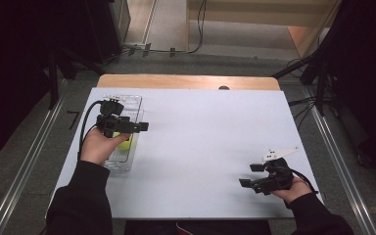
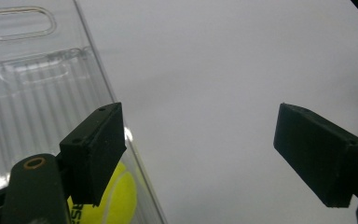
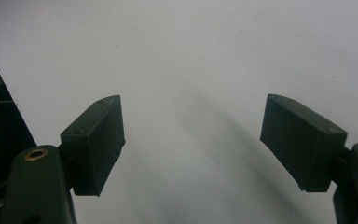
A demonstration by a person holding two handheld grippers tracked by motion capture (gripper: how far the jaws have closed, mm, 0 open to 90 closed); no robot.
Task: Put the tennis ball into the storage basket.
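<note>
Left gripper (image 2: 200,156) jaws spread beside ribbed clear case (image 2: 32,93), fuzzy yellow ball (image 2: 119,196); right gripper (image 3: 191,144) spread

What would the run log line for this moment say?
left gripper: open, over clear tray edge | tennis ball: in tray | right gripper: open, over white table
</note>
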